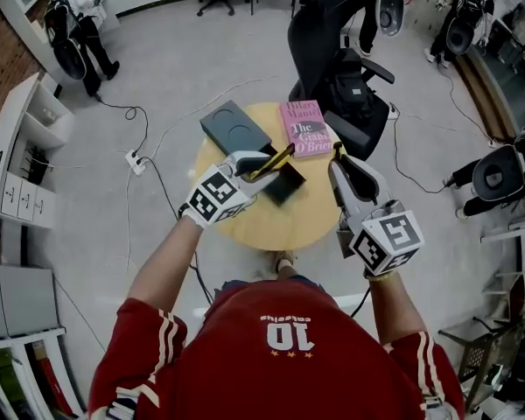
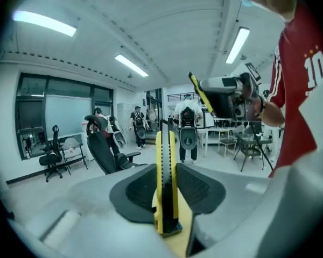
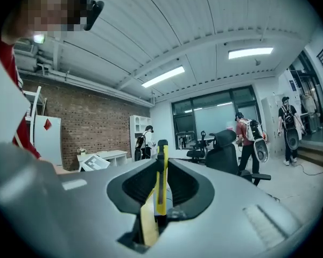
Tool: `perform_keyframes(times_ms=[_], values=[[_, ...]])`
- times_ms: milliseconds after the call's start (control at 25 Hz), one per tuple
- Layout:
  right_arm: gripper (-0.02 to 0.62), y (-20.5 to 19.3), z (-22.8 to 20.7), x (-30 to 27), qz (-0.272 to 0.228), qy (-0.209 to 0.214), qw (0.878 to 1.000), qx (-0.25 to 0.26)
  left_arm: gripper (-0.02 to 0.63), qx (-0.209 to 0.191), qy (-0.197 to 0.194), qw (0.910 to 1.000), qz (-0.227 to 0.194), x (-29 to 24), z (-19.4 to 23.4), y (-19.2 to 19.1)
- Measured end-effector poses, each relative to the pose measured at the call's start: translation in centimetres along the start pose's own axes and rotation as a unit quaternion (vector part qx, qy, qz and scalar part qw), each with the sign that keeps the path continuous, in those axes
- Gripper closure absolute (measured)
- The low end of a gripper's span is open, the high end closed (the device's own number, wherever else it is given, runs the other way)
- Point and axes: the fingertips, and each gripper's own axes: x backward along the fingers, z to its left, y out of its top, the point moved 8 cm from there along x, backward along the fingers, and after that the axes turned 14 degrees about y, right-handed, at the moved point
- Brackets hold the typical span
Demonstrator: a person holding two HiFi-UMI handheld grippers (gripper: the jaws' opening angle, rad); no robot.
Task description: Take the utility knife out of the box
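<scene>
Out of the box [image 1: 289,187] already, it seems: yellow utility knife [image 1: 278,157] clamped in left gripper [image 1: 255,166], above the box's 11 o'clock. Right gripper [image 1: 339,163] at 2 o'clock, pinching a 2nd knife [image 3: 161,187]. Little left to do.

Round light-wood desk [image 1: 271,226], standing on a grey floor [image 1: 184,68]. On it: a dark grey flat case [image 1: 234,128] overhanging the far left edge, a pink book [image 1: 304,128] at the far edge just beside the case, and a small black box [image 1: 286,184] near the middle.
</scene>
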Motion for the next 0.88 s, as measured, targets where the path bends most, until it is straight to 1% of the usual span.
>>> perform_keyframes(times_ms=[200, 360, 440, 560, 640, 720, 800, 880], values=[[0.534, 1.5, 1.9, -0.9, -0.016, 0.010, 1.000, 0.007, 0.479, 0.030, 0.022, 0.9988, -0.033, 4.1, -0.7, 2.5], [0.535, 2.5, 2.9, -1.5, -0.029, 0.013, 0.999, 0.013, 0.479, 0.066, 0.046, 0.9941, -0.073, 6.9, -0.9, 4.7], [0.535, 2.9, 3.6, -1.7, -0.034, 0.016, 0.999, 0.018, 0.479, 0.086, 0.061, 0.9898, -0.096, 8.3, -1.0, 5.5], [0.534, 3.4, 4.8, -1.5, -0.045, 0.017, 0.998, 0.026, 0.479, 0.117, 0.087, 0.9808, -0.129, 10.2, -1.2, 6.5], [0.534, 3.7, 5.4, -1.4, -0.052, 0.016, 0.998, 0.033, 0.479, 0.129, 0.112, 0.9742, -0.148, 11.4, -1.5, 7.1], [0.535, 3.8, 5.7, -1.2, -0.057, 0.011, 0.998, 0.036, 0.479, 0.127, 0.149, 0.9679, -0.157, 12.5, -1.9, 7.5], [0.535, 3.9, 5.9, -0.9, -0.063, 0.003, 0.997, 0.039, 0.479, 0.117, 0.186, 0.9622, -0.161, 13.4, -2.2, 7.8], [0.535, 3.9, 5.9, -0.6, -0.072, -0.006, 0.997, 0.040, 0.479, 0.109, 0.213, 0.9563, -0.167, 14.3, -2.3, 8.2]])
